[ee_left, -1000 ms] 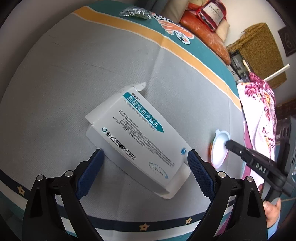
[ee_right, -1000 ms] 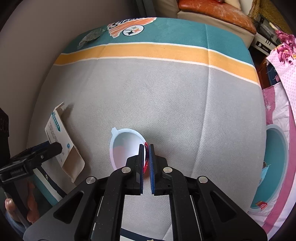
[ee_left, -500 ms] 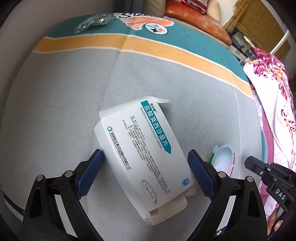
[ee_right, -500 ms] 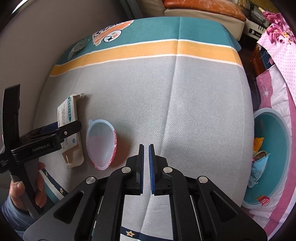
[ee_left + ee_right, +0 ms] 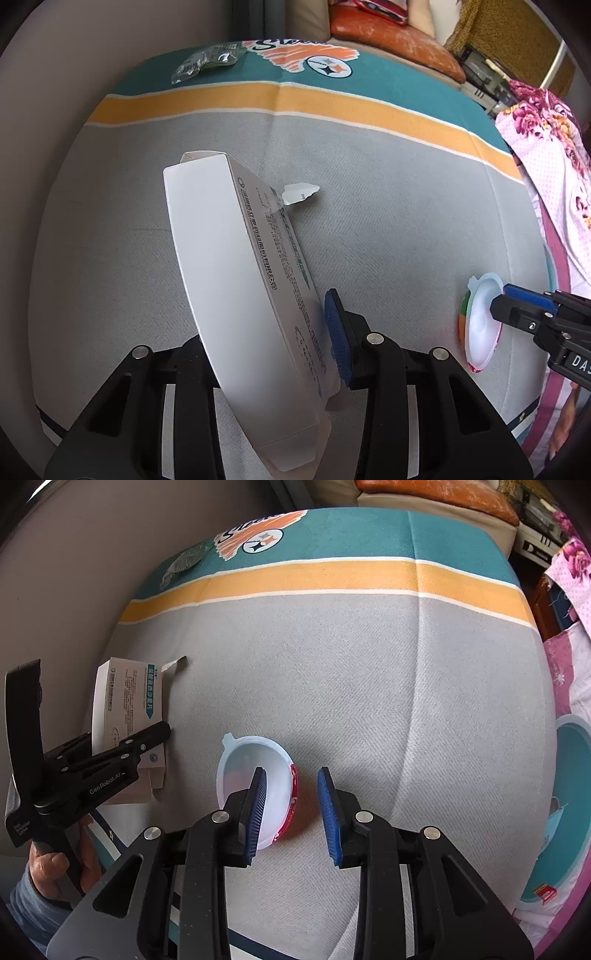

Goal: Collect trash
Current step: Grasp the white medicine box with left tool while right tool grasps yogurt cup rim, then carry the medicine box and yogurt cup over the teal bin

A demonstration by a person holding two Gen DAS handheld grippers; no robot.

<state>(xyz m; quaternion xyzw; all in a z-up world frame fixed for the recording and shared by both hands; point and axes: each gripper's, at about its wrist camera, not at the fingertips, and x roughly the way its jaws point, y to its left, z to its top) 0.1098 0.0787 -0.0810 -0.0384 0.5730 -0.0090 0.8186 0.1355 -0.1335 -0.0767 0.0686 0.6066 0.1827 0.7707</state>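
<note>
A white medicine box (image 5: 236, 280) with teal print is tipped on its edge on the grey cloth. My left gripper (image 5: 269, 350) is shut on its near end; the left pad is hidden behind the box. The box also shows in the right wrist view (image 5: 125, 716). A small white plastic cup with a red label (image 5: 258, 786) lies on its side. My right gripper (image 5: 291, 812) is open, its jaws straddling the cup's right rim. The cup shows in the left wrist view (image 5: 480, 325).
A crumpled clear wrapper (image 5: 207, 62) lies at the far left of the table. A teal bin (image 5: 565, 812) holding wrappers stands below the table's right edge. A floral cloth (image 5: 546, 155) hangs at the right. An orange cushion (image 5: 391, 26) lies beyond the table.
My left gripper closed on the box and tipped it onto its edge. My right gripper let the cup go, swung away shut, then returned open around the cup's rim.
</note>
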